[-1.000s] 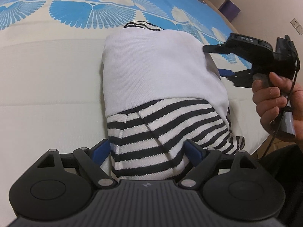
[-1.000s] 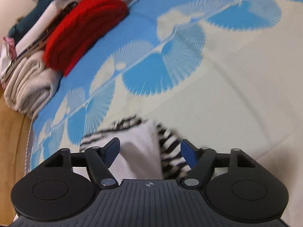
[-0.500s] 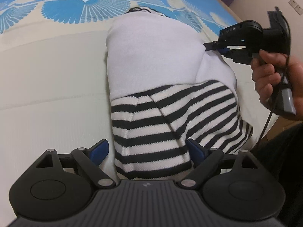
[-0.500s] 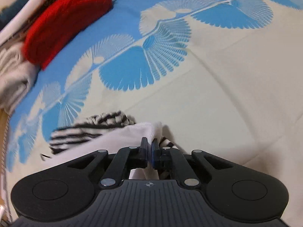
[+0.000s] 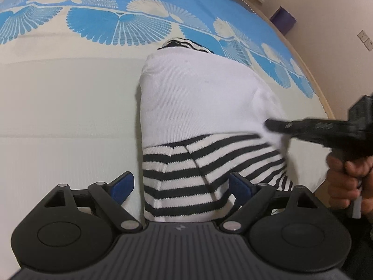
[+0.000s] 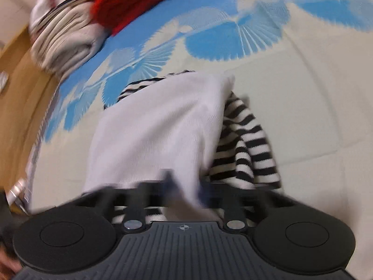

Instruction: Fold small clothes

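Left wrist view: the garment, a white knit with black-striped sleeves, lies partly folded on the bed, its striped end nearest the camera. The left gripper hovers with its fingers spread wide on either side of the striped end, grasping nothing. The right gripper enters from the right edge, its tip against the white fold at the garment's right side; from this angle the tip looks narrow, but whether cloth is pinched cannot be told. Right wrist view: the frame is motion-blurred. The garment fills the centre, the white panel draped over the stripes, with a point of white cloth running down between the right gripper fingers. The fingers appear slightly parted around that cloth, though blur hides their exact gap and any grip. Stacked clothes sit at the far bed corner. Risks, as judged: a thin pinch of loose knit may slip free mid-fold, letting the panel fall back; pulling the white layer alone may drag the unheld sleeves askew, since the left fingers restrain nothing; fast motion may bunch the fold.
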A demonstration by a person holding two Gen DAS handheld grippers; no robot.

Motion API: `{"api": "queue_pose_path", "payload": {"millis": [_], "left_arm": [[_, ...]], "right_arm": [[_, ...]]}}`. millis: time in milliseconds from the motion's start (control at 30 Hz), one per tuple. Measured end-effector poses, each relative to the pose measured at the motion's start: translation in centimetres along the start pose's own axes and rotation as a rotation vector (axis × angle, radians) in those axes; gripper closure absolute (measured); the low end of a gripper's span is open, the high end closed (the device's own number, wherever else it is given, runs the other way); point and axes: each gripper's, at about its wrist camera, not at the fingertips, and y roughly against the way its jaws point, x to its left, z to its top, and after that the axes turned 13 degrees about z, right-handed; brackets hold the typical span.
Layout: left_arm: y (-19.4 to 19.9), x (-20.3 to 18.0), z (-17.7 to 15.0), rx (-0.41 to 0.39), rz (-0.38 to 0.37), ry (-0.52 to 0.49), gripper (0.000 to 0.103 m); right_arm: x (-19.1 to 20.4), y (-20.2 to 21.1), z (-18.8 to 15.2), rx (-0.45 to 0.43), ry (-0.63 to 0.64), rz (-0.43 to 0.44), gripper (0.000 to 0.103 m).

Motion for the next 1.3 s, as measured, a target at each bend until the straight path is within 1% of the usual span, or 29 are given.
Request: {"api": "queue_pose_path", "payload": {"millis": [67, 100, 133, 167, 233, 267, 333, 433, 500, 533, 567, 600, 633, 667, 700, 733, 767, 800, 833, 867, 900, 933, 1000, 1067, 1167, 1200, 1233, 1267, 1300], "left_arm": [[-0.3, -0.3, -0.4, 0.015, -0.007, -0.02, 0.011], [-0.7, -0.7, -0.6, 0.027, -0.016, -0.043, 0.011], [-1.1, -1.2, -0.8, 0.04, -0.013, -0.071, 0.011], [-1.5, -1.8, -1.1, 0.049, 0.01, -0.111, 0.011], [-1.7, -2.4, -1.4, 0.048, 0.048, -0.165, 0.011], [-1.5, -2.4, -1.2, 0.049, 0.044, -0.16, 0.011], [-0.6, -1.9, -0.7, 0.032, 0.025, -0.123, 0.012], [0.3, -1.2, -0.4, 0.002, -0.021, -0.082, 0.012], [-0.2, -1.3, -0.4, 0.018, -0.02, -0.094, 0.012], [-0.6, -1.5, -0.6, 0.03, -0.003, -0.11, 0.012], [-1.1, -1.7, -0.7, 0.039, 0.018, -0.127, 0.011], [-1.5, -1.7, -0.8, 0.048, 0.027, -0.131, 0.011], [-1.6, -1.7, -0.7, 0.056, 0.023, -0.121, 0.011], [-1.7, -1.5, -0.5, 0.057, 0.018, -0.112, 0.012], [-1.5, -1.5, -0.3, 0.048, 0.02, -0.108, 0.012], [-1.5, -1.5, 0.0, 0.036, 0.023, -0.105, 0.012], [-1.2, -1.5, 0.2, 0.023, 0.02, -0.097, 0.012], [-1.0, -1.4, 0.5, 0.013, 0.01, -0.083, 0.012], [-0.7, -1.3, 0.6, 0.009, -0.006, -0.07, 0.012], [-0.7, -1.2, 0.7, 0.011, -0.019, -0.063, 0.012], [-1.0, -1.2, 0.6, 0.025, -0.017, -0.074, 0.012], [-1.5, -1.5, 0.4, 0.048, 0.007, -0.104, 0.011], [-2.7, -2.0, -0.2, 0.089, 0.056, -0.172, 0.01], [-2.8, -2.2, -0.1, 0.104, 0.047, -0.184, 0.01], [-2.3, -2.0, 0.6, 0.101, 0.037, -0.188, 0.011], [-2.0, -1.8, 1.1, 0.09, 0.023, -0.166, 0.011], [-1.7, -1.4, 1.7, 0.07, 0.008, -0.14, 0.011], [-1.5, -1.0, 2.6, 0.047, -0.009, -0.106, 0.011], [-1.4, -0.3, 3.6, 0.027, -0.028, -0.061, 0.011]], "right_arm": [[-0.2, 2.0, 0.1, -0.063, -0.015, 0.056, 0.096], [-0.5, 3.0, 0.2, -0.093, -0.027, 0.058, 0.096], [-0.9, 3.4, 0.3, -0.104, -0.034, 0.032, 0.096], [-1.4, 3.2, 0.1, -0.086, -0.038, -0.033, 0.096], [-2.0, 1.8, -0.6, -0.018, -0.055, -0.109, 0.096], [-1.9, 1.1, -0.8, 0.008, -0.042, -0.132, 0.095], [-1.0, 1.1, -0.9, -0.008, 0.002, -0.14, 0.094], [-0.1, 3.1, -0.6, -0.105, -0.003, -0.091, 0.083], [0.4, 3.9, -0.6, -0.119, 0.022, -0.063, 0.075], [0.3, 3.9, -0.6, -0.096, 0.026, -0.045, 0.067], [0.0, 3.5, -0.8, -0.045, 0.022, -0.028, 0.061], [-0.2, 2.8, -1.2, 0.02, 0.017, -0.015, 0.061], [-0.3, 2.1, -1.6, 0.086, 0.022, -0.014, 0.061], [-0.4, 1.2, -2.3, 0.149, 0.051, -0.035, 0.061], [-0.1, 0.8, -2.9, 0.187, 0.095, -0.065, 0.061], [0.0, 0.6, -3.2, 0.203, 0.121, -0.075, 0.061], [0.0, 0.7, -3.4, 0.21, 0.132, -0.065, 0.064], [-0.2, 1.1, -3.4, 0.208, 0.129, -0.051, 0.069], [-0.4, 1.5, -3.4, 0.208, 0.122, -0.041, 0.085], [-0.9, 2.2, -3.4, 0.207, 0.112, -0.043, 0.096], [-1.3, 2.5, -3.6, 0.203, 0.101, -0.045, 0.097], [-1.8, 2.9, -3.6, 0.201, 0.09, -0.039, 0.099], [-2.0, 3.3, -3.9, 0.205, 0.098, -0.024, 0.1], [-1.8, 3.1, -4.4, 0.228, 0.133, -0.039, 0.1], [-1.1, 2.8, -4.7, 0.249, 0.197, -0.089, 0.1], [-0.9, 3.2, -4.4, 0.234, 0.202, -0.095, 0.099], [-0.8, 3.6, -4.0, 0.198, 0.197, -0.096, 0.096], [-0.8, 4.1, -3.4, 0.149, 0.191, -0.09, 0.09], [-0.6, 4.8, -2.8, 0.085, 0.185, -0.069, 0.089]]}}
